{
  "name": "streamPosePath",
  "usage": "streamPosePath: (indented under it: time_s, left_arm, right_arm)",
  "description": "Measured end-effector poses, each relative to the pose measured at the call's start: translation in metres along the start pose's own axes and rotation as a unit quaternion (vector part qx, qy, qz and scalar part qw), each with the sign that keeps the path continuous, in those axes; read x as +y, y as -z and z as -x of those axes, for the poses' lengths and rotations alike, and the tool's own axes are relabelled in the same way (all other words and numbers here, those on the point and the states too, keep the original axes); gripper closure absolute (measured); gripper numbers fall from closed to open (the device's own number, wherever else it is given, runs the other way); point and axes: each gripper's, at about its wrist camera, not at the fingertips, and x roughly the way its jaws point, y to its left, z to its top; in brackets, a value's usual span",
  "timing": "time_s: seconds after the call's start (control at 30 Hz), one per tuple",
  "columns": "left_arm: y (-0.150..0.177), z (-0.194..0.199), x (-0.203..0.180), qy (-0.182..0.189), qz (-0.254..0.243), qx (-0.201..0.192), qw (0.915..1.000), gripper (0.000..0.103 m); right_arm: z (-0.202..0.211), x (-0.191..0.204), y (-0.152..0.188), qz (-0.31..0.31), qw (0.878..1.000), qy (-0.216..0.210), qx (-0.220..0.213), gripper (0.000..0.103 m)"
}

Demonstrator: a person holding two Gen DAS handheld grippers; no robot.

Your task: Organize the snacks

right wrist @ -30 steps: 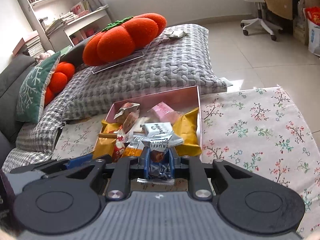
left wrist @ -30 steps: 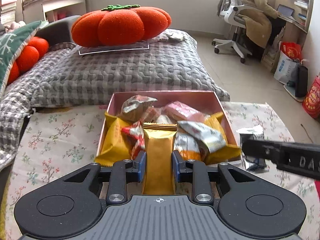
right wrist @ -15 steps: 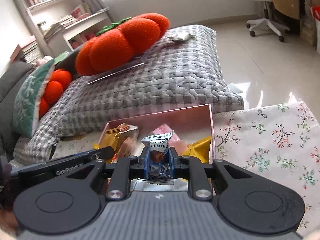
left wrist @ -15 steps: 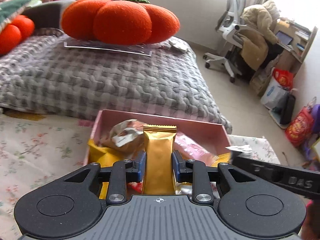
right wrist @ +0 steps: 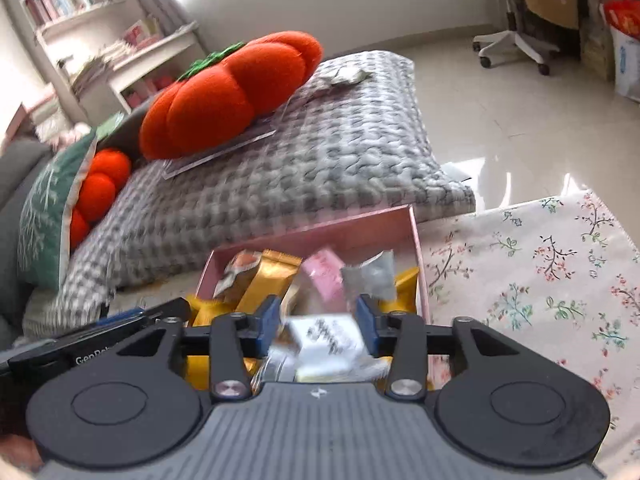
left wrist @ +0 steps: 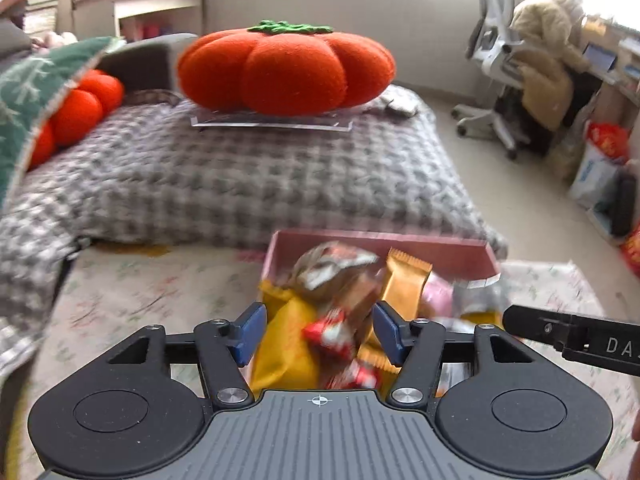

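Both tools stand over the pink box (left wrist: 376,240), which sits on the floral-clothed table (right wrist: 540,280) just in front of a grey quilted cushion (left wrist: 248,176) bearing an orange pumpkin pillow (left wrist: 286,70). The left tool (left wrist: 318,330) has its jaws apart, having just been opening; nothing is pressed between the blue pads (left wrist: 251,330), and the gold wrapped bar (left wrist: 404,280) lies tilted among the heap inside the box, clear of the grip. The right tool (right wrist: 318,322) likewise has its jaws apart after just opening; a white printed packet (right wrist: 328,340) lies below and between them, but the pads do not appear to press on it, though blur limits certainty. A small grey sachet (right wrist: 370,276) rests near the box's right wall, beside a pink packet (right wrist: 324,276). Judgement: the step in hand is release of one snack from each tool into the box, and it appears substantially done. To finish it well, each tool should be lifted straight up with its jaws kept wide, so that no pad snags a crinkled wrapper and drags it out. The two tools are close together; the right tool's finger (left wrist: 568,334) crosses the left view's lower right, so staggered withdrawal would avoid a knock. The box is heaped, with yellow bags (left wrist: 284,340) riding at the near rim; overflow there is the main risk.
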Motion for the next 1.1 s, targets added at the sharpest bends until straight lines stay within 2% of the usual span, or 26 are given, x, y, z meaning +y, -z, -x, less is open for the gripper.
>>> streamPosePath:
  time_s: [0.17,0.23,0.3,0.37,0.4,0.43,0.5,0.67,0.83,1.1]
  left_arm:
    - [0.045,0.029,0.003,-0.012,-0.015,0.036,0.9992,0.033]
    - [0.064,0.043,0.005,-0.011,-0.018,0.042,0.9989,0.032]
    - [0.083,0.061,0.005,-0.012,-0.023,0.037,0.999,0.03]
    - [0.099,0.077,0.003,-0.018,-0.031,0.027,0.999,0.021]
    - [0.107,0.085,0.002,-0.027,-0.034,0.021,0.9989,0.019]
    - [0.112,0.091,0.001,-0.033,-0.037,0.015,0.9987,0.015]
    - [0.12,0.099,-0.001,-0.041,-0.045,0.007,0.9981,0.013]
    - [0.129,0.106,-0.007,-0.044,-0.067,0.001,0.9967,0.011]
    - [0.129,0.104,-0.004,-0.043,-0.063,-0.002,0.9971,0.009]
    - [0.133,0.09,0.004,-0.023,-0.039,0.037,0.9983,0.009]
  right_arm:
    - [0.025,0.021,0.033,0.066,0.997,0.023,0.013,0.036]
    - [0.035,0.024,0.052,0.081,0.996,0.031,0.022,0.034]
    - [0.045,0.03,0.071,0.1,0.993,0.045,0.031,0.032]
    - [0.055,0.036,0.081,0.106,0.993,0.046,0.028,0.026]
    - [0.06,0.037,0.086,0.102,0.994,0.04,0.028,0.02]
    - [0.066,0.038,0.092,0.093,0.995,0.033,0.028,0.02]
    - [0.072,0.039,0.1,0.077,0.996,0.032,0.028,0.014]
    - [0.082,0.04,0.119,0.063,0.997,0.028,0.024,0.012]
    - [0.083,0.042,0.118,0.072,0.997,0.037,0.013,0.008]
    - [0.077,0.039,0.124,0.071,0.996,0.051,0.025,0.008]
